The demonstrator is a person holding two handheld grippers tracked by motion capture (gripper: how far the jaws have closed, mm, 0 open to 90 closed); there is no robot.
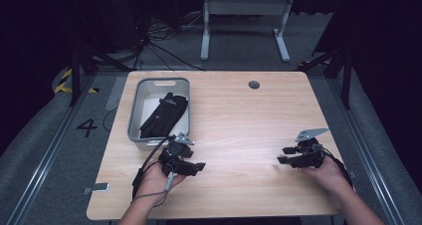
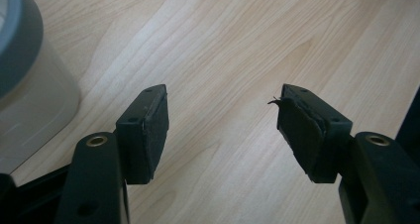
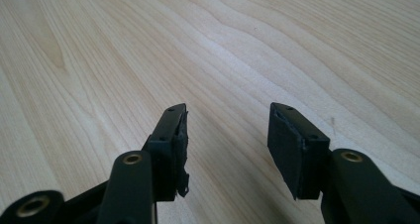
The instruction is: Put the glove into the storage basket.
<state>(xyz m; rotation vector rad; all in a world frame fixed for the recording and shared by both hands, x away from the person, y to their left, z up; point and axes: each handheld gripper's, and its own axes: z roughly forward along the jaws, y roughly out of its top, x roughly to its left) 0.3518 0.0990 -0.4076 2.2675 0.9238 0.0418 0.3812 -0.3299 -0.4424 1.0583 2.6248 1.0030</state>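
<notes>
A pair of black gloves (image 1: 161, 115) lies in a grey plastic bin (image 1: 185, 83) on the left half of the wooden table (image 1: 239, 115). My left gripper (image 1: 198, 166) rests low near the front edge, just below the bin, pointing right; its jaws stand apart with bare wood between them (image 2: 220, 120). The bin's corner (image 2: 29, 85) shows at the left of the left gripper view. My right gripper (image 1: 282, 155) sits at the right front, pointing left, open over bare wood (image 3: 225, 135). Nothing lies between either pair of pads.
A round cable hole (image 1: 254, 84) sits near the table's far edge. Beyond the table stand a white desk frame (image 1: 244, 16) and loose cables on the floor (image 1: 159, 46). Cables trail from both grippers toward the person's forearms.
</notes>
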